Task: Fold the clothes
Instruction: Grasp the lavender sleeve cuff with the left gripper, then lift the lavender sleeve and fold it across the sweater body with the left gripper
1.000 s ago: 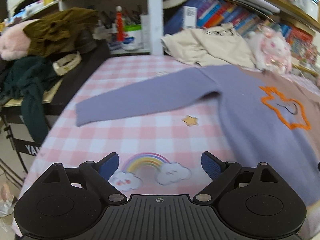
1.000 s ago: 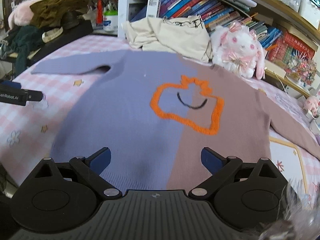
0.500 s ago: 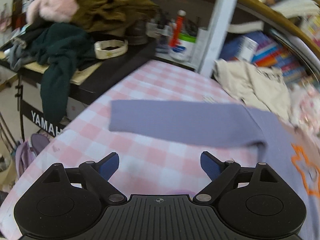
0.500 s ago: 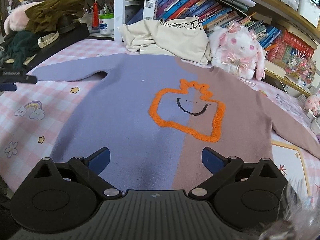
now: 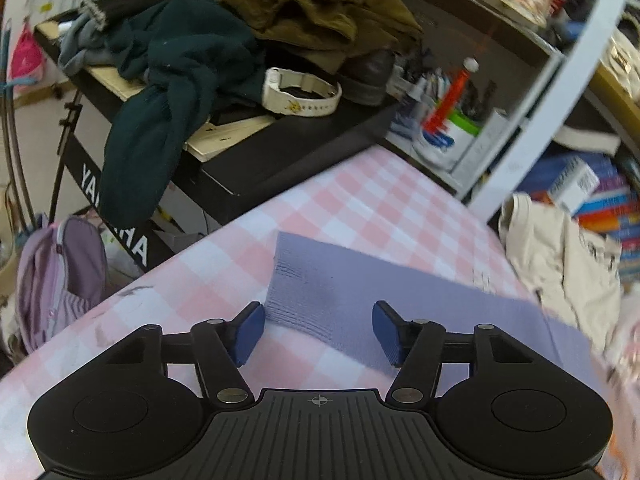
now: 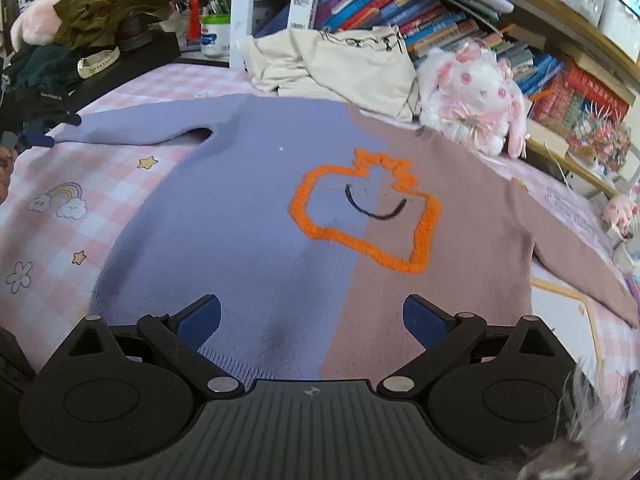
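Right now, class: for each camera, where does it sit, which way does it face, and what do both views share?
Left wrist: behind the open left gripper, facing the two-tone knitted sweater's lilac cuff and black keyboard.
Right wrist: behind the open right gripper, facing the sweater's orange-outlined front and bookshelf.
Shared: lilac sleeve, cream garment, pink checked cloth.

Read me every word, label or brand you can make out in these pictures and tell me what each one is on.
"YA" and "HA", with the middle letters hidden by dark green clothing: black keyboard stand.
Small white print, too blurred to read: dark item at the left edge.
Barcode label, unreadable: white box among the books.
Book spines: too small to read.
Cream garment lettering: unreadable.
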`<state>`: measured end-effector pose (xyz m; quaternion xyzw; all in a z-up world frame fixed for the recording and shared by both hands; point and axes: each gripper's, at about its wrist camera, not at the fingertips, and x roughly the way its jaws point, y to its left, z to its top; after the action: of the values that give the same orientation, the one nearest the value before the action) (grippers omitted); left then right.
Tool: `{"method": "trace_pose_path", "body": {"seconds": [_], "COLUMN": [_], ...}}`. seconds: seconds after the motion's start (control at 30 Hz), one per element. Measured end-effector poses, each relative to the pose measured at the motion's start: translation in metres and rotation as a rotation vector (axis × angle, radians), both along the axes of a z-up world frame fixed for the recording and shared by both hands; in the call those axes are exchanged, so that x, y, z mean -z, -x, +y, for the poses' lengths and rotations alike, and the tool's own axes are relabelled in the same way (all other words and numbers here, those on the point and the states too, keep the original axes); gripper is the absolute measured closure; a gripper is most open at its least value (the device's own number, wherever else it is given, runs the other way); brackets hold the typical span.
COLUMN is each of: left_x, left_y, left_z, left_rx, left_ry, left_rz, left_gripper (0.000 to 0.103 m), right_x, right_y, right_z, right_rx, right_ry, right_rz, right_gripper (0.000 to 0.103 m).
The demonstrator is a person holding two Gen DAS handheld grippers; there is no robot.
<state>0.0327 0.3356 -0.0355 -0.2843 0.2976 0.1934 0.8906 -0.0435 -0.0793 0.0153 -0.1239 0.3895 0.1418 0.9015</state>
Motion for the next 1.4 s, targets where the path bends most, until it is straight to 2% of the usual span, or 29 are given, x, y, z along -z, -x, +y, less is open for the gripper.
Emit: {"method": "trace_pose_path", "body": {"seconds": [0.2, 0.3, 0.33, 0.47, 0.67, 0.83, 0.9, 1.07, 1.2, 1.4], "left_x": [0.005, 0.005, 0.005, 0.008, 0.009, 0.014, 0.016, 0.014, 0.0, -0.043], "left_y": [-0.013, -0.02, -0.021, -0.018, -0.016, -0.012, -0.012, -0.014, -0.016, -0.03], "left_z": [-0.007, -0.013, -0.013, 0.005, 0.02, 0.026, 0.028, 0.022, 0.008, -0.043], "left_rx": [0.047, 0.063, 0.062, 0.0, -0.032, -0.059, -0.062, -0.063, -0.045, 0.1], "left_ry": [0.135, 0.121, 0.118, 0.185, 0.208, 0.226, 0.231, 0.187, 0.154, 0.037], "left_rz": [-0.059, -0.053, -0.052, -0.06, -0.047, -0.047, -0.047, -0.034, -0.06, -0.129], "left_gripper": [0.046, 0.047, 0.05, 0.061, 0.074, 0.094, 0.099, 0.1, 0.1, 0.1], "right_x": [0.001, 0.002, 0.002, 0.002, 0.002, 0.003, 0.004, 0.004, 0.006, 0.011], "right_y": [-0.003, -0.004, -0.004, -0.005, -0.006, -0.004, -0.003, 0.001, 0.003, -0.002], "right_z": [0.0, 0.0, 0.0, -0.003, -0.006, -0.01, -0.015, -0.028, -0.045, -0.073], "right_rx": [0.0, -0.003, -0.004, 0.007, 0.023, 0.04, 0.053, 0.098, 0.144, 0.157], "right_ry": [0.002, 0.002, 0.002, -0.002, -0.006, -0.005, -0.009, -0.017, -0.025, -0.05], "right_rz": [0.012, 0.014, 0.014, 0.015, 0.022, 0.023, 0.028, 0.024, 0.033, 0.047], "right_gripper": [0.005, 0.005, 0.005, 0.005, 0.005, 0.005, 0.005, 0.005, 0.005, 0.005]}}
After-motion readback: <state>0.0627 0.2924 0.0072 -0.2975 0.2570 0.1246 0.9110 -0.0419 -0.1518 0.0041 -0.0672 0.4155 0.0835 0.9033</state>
